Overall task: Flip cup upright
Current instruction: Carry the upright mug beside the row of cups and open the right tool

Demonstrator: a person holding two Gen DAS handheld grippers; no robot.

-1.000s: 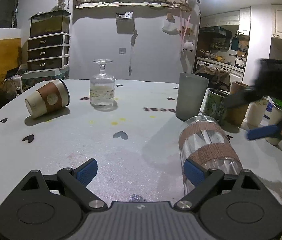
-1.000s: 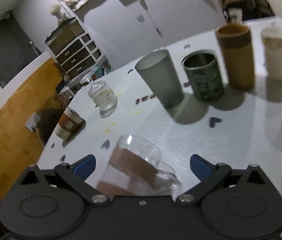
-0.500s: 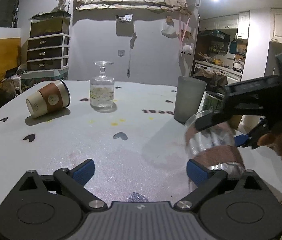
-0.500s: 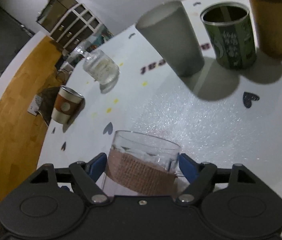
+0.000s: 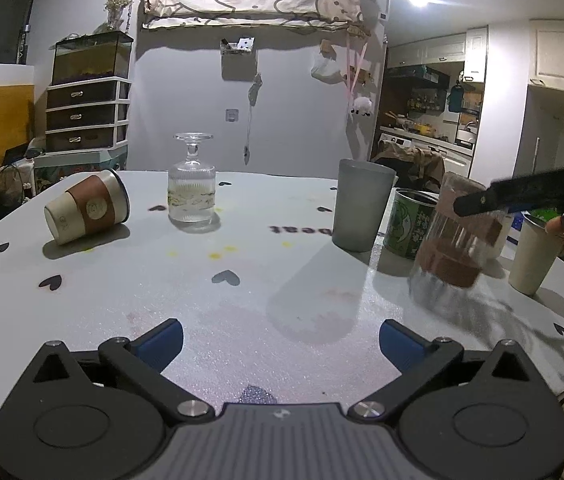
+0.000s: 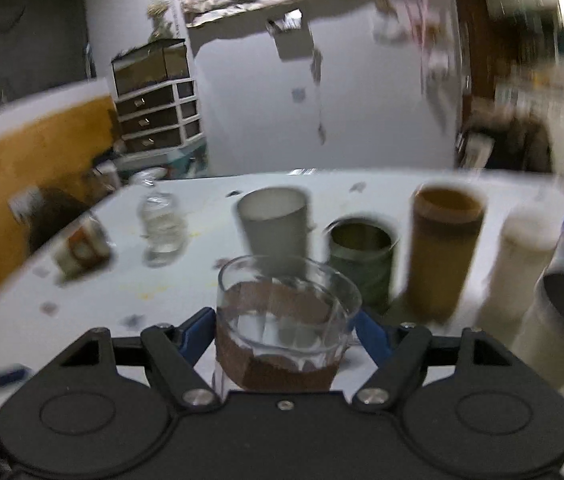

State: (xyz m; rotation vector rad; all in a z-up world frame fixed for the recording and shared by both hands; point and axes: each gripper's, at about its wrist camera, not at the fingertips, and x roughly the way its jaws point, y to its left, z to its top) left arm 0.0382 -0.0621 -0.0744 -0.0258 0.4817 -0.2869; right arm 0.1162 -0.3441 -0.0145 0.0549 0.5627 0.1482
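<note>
A clear glass cup with brown bands (image 6: 282, 332) sits between my right gripper's (image 6: 283, 330) blue pads, which are shut on it. Its open mouth faces up, slightly tilted. In the left wrist view the same glass cup (image 5: 457, 240) is held at the right, blurred, its base close to the table; I cannot tell if it touches. My left gripper (image 5: 280, 342) is open and empty, low over the near table. A paper cup with a brown sleeve (image 5: 88, 212) lies on its side at the far left.
An upside-down stemmed glass (image 5: 192, 184) stands at the back. A grey tumbler (image 5: 359, 204), a green tin (image 5: 409, 224), a tall brown cup (image 6: 441, 248) and a white cup (image 5: 531, 252) stand at the right on the white table (image 5: 242, 300).
My right gripper closed on the glass cup lying on its side, lifted it and turned it mouth-up, carrying it right toward the standing cups. My left gripper barely moved.
</note>
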